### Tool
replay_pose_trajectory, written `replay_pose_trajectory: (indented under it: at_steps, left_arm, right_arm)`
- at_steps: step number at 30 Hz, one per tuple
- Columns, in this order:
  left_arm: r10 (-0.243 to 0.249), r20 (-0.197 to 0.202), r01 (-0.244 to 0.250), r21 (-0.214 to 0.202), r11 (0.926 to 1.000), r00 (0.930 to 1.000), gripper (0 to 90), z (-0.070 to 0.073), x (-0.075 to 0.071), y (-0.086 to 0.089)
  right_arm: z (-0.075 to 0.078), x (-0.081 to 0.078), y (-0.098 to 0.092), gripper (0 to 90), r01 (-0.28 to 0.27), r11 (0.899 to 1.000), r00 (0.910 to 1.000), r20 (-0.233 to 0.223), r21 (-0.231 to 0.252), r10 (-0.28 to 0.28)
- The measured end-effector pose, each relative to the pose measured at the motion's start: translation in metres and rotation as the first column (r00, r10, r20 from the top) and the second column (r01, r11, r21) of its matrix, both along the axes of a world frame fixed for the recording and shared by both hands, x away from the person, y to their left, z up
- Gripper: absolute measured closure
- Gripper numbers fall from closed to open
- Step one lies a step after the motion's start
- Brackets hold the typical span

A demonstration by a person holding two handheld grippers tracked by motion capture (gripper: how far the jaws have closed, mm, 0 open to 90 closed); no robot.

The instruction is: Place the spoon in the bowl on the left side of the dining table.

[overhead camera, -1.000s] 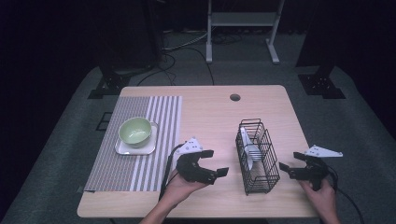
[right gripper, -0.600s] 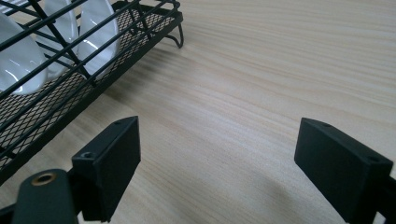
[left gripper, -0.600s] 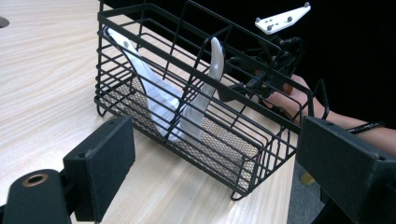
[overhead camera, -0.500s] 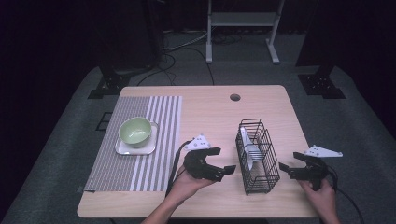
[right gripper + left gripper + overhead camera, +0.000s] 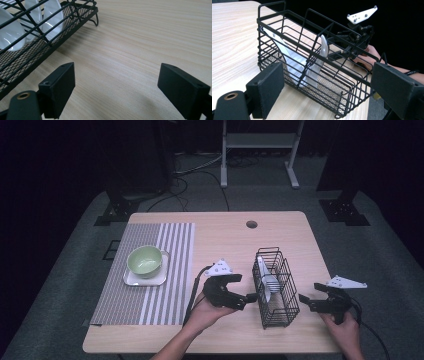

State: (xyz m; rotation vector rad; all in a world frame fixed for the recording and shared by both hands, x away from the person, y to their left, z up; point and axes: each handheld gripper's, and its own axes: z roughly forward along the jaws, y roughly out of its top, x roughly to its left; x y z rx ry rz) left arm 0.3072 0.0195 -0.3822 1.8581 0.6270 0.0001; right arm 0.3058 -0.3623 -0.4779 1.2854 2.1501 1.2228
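Left gripper point(image 5: 248, 297): jaws spread, empty, just beside the basket's near side.
Right gripper point(image 5: 306, 301): jaws spread, empty, above bare table point(image 5: 225, 235).
Basket point(image 5: 280, 310): black wire, between grippers, holding white spoons point(image 5: 322, 62) leaning inside.

Your black wire basket point(image 5: 276, 289) holds white spoons point(image 5: 266, 282). Left of the basket you have a pale green bowl point(image 5: 145, 260) on a white plate point(image 5: 131, 279), on a mat point(image 5: 145, 270) striped grey and white. Your grippers point(image 5: 250, 297) beside the basket are black with white top plates. The table point(image 5: 280, 232) under the basket is light wood grain.
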Motion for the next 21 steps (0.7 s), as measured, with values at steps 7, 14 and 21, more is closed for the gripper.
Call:
replay_pose_trajectory:
  at_steps: [7,14,21]
  left_arm:
    - [0.0,0.001,0.0,-0.001,1.0,1.0,10.9,0.003,0.002,-0.006]
    - [-0.003,0.001,0.003,0.008,1.0,1.0,12.1,0.004,0.005,-0.013]
    - [-0.003,0.001,0.003,0.011,0.9999,1.0,13.0,0.006,0.006,-0.021]
  right_arm:
    - [0.0,0.0,0.0,13.4,-0.001,1.0,1.0,0.003,0.001,0.001]
    - [0.0,0.0,0.0,13.4,-0.002,1.0,1.0,0.004,0.001,0.002]
    - [0.0,0.0,0.0,13.5,-0.003,1.0,1.0,0.003,0.004,0.003]
